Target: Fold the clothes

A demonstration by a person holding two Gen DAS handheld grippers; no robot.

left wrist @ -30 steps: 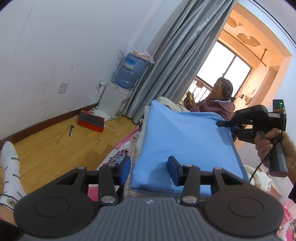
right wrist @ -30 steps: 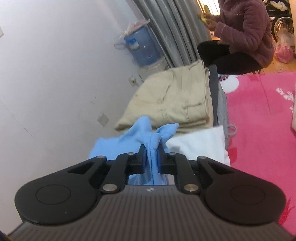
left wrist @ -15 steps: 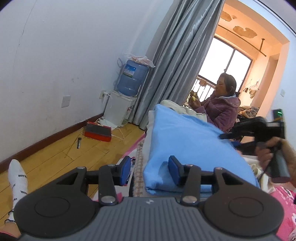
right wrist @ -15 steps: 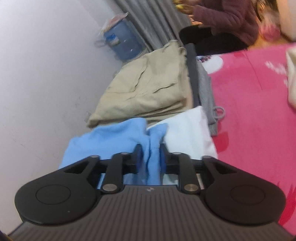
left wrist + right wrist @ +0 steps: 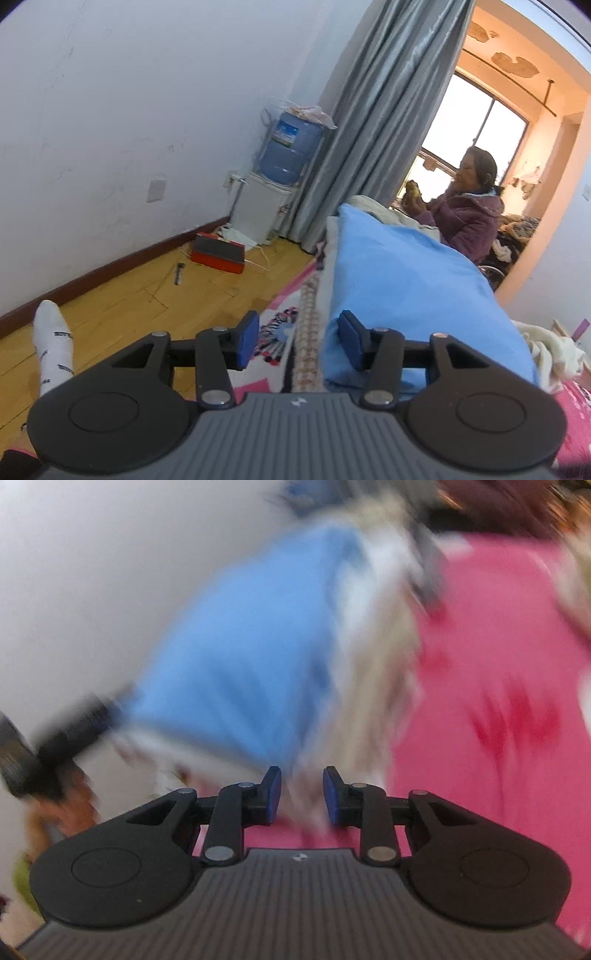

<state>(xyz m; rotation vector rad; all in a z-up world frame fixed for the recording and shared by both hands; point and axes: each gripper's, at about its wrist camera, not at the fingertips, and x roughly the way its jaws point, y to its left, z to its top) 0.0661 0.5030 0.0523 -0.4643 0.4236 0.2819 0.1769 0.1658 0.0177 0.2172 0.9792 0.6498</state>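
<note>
A folded light blue garment lies on top of a stack of folded clothes, ahead and to the right in the left wrist view. My left gripper is open and empty, its right finger at the garment's near left corner. In the blurred right wrist view the blue garment lies flat ahead, with white and beige folded clothes beside it. My right gripper is open and empty, just short of the garment's near edge.
A pink patterned mat covers the surface to the right. A water dispenser, a red box and grey curtain stand by the far wall. A seated person is beyond the stack. A socked foot is at left.
My right gripper has let go of the blue garment and opened, then pulled back fast. The garment now lies flat on the stack. My left gripper shifted slightly left.
</note>
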